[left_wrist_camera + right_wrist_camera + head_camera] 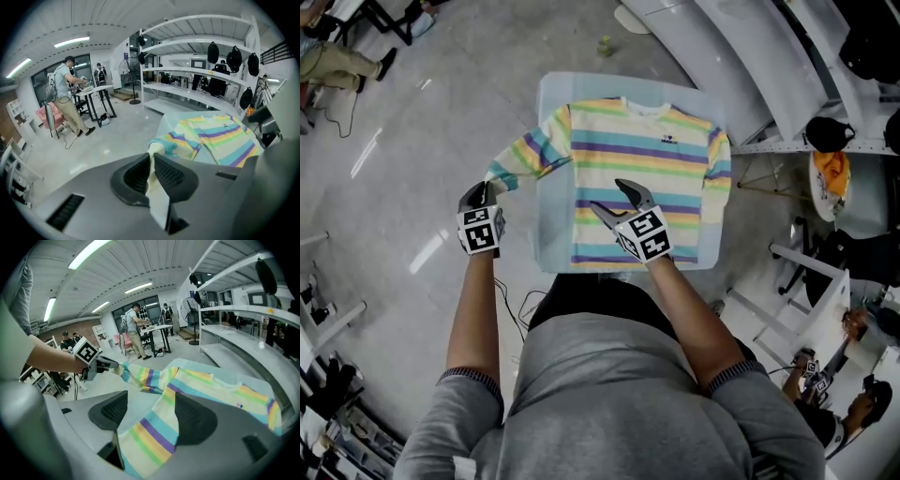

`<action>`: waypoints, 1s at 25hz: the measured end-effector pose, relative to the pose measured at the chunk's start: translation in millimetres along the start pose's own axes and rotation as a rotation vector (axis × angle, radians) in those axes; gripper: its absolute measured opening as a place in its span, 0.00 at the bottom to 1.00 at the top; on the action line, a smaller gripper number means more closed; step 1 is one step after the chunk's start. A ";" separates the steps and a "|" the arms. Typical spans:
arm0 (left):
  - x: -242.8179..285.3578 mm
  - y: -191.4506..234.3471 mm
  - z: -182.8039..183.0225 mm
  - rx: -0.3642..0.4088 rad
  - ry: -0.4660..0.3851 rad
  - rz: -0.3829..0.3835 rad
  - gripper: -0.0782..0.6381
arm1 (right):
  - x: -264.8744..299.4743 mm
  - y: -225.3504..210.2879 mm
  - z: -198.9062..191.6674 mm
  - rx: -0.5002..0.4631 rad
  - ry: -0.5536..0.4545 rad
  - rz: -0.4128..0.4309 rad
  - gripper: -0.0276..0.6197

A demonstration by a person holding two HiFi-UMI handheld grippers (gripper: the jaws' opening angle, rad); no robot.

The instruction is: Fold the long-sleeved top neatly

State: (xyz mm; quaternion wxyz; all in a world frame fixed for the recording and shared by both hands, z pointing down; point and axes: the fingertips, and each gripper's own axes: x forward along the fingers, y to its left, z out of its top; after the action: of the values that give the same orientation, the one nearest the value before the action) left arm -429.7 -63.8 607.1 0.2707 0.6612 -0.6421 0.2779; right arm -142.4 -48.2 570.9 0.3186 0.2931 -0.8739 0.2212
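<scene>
The long-sleeved top (637, 178), striped yellow, green, blue & purple, is laid front-up on a pale blue table (549, 220), w/ the collar at the far edge & the hem at the near edge. Its L sleeve (525, 157) is stretched out past the table's L edge & held in the air. The R sleeve (717, 178) is laid along the body's R side, by the table's R edge.

The cream cuff (157, 194) of the stretched sleeve is pinched in the L gripper (481, 192). In the left gripper view both pads are seen pressed on it, w/ cloth sticking out above & below the jaws. This gripper is held off the table, beside its L edge.

The R gripper (606, 193) is held over the lower middle of the body w/ jaws spread wide. Striped cloth is seen in the gap in the right gripper view, but neither pad is pressed on it, so nothing is gripped there.

Storage in bkgd: white shelves (187, 70) are hung w/ black bags (213, 51) along the top tier. What is kept in the bags can't be told. A person (63, 93) is seen standing at a desk (96, 91) further off.
</scene>
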 end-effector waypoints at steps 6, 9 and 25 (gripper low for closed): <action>-8.3 26.9 55.9 0.013 -0.101 0.044 0.17 | -9.9 -5.9 13.3 -0.016 -0.008 -0.031 0.55; -13.4 26.1 84.7 0.046 -0.146 0.042 0.17 | -16.5 -11.7 20.9 -0.016 -0.021 -0.049 0.55; -27.5 -96.2 175.8 0.187 -0.281 -0.083 0.17 | -55.2 -74.7 28.2 -0.009 -0.093 -0.070 0.55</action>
State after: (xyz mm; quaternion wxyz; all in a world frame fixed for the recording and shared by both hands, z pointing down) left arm -330.7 -167.5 464.5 0.1268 0.7420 -0.6170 0.2296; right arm -71.1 -98.4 528.3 0.2863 0.3321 -0.8779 0.1922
